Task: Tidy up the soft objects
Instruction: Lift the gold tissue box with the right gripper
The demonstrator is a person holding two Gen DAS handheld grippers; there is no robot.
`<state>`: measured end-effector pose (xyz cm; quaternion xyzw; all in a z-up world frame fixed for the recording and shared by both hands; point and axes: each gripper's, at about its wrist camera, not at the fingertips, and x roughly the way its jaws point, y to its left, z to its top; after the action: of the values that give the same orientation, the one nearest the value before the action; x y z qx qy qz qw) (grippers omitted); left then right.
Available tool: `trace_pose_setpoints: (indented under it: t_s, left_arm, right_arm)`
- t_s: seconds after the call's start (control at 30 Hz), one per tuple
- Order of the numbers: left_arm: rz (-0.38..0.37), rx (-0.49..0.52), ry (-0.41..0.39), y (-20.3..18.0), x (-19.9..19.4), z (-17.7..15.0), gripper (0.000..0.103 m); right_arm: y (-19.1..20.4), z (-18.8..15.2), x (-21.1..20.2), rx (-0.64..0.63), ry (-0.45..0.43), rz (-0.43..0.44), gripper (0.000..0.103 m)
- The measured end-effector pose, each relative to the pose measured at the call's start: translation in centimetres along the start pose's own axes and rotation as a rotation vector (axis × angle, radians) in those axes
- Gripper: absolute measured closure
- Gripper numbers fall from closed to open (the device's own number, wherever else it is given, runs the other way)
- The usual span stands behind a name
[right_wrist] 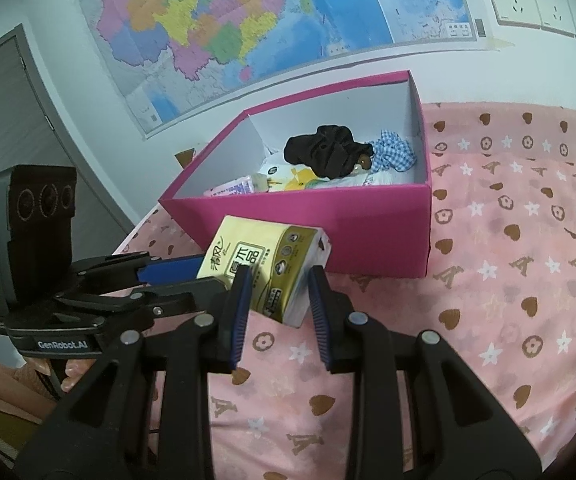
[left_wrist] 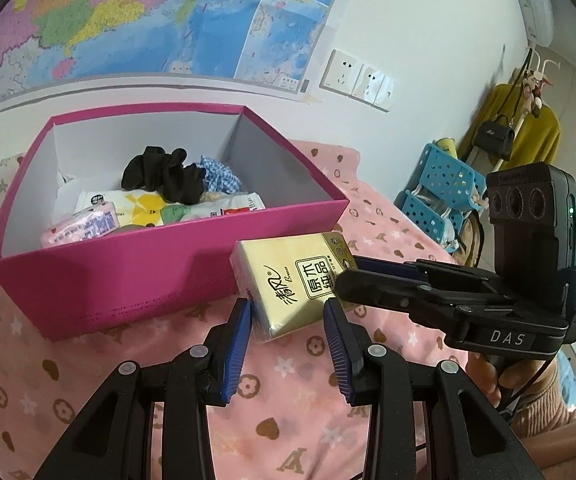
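**Two grippers on one tissue pack, box just ahead**

The yellow tissue pack (left_wrist: 294, 280) sits raised off the pink bedsheet (left_wrist: 300, 412), tilted, just in front of the near wall of the magenta box (left_wrist: 127, 276). In the left wrist view the left gripper (left_wrist: 288, 322) has its blue pads (left_wrist: 236, 344) spread on either side of the pack's near corner; the left pad meets the pack's edge, while the right one looks to stand clear, so this gripper reads as open around the pack, not squeezing it. The right gripper (left_wrist: 352, 276) comes in from 3 o'clock, one finger above the pack's end and one behind it. In the right wrist view its pads (right_wrist: 239, 312) bracket the pack's end (right_wrist: 263, 264); whether they truly pinch it I cannot tell, though the pack being lifted suggests some hold.

To finish this step well, one gripper should own the pack: press firmly across the short end, since the soft wrapper will dent and slip under a light pinch. The other gripper should back away before the lift. Then carry the pack toward 11 o'clock, over the near wall, and lay it flat in the bare part of the box floor, beside the pink tissue packet (left_wrist: 81, 226) and short of the black cloth (left_wrist: 163, 178) and blue checked cloth (left_wrist: 219, 174).
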<state>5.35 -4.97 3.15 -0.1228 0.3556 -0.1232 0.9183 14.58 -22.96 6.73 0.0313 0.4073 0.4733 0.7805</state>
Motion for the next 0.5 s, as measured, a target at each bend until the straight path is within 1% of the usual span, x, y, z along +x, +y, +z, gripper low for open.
trace_pose_setpoints:
  t_s: [0.5]
  left_arm:
    - [0.009, 0.009, -0.037, 0.2, -0.9, 1.0, 0.067]
  right_arm:
    - [0.6, 1.6, -0.3, -0.037, -0.030, 0.010, 0.071]
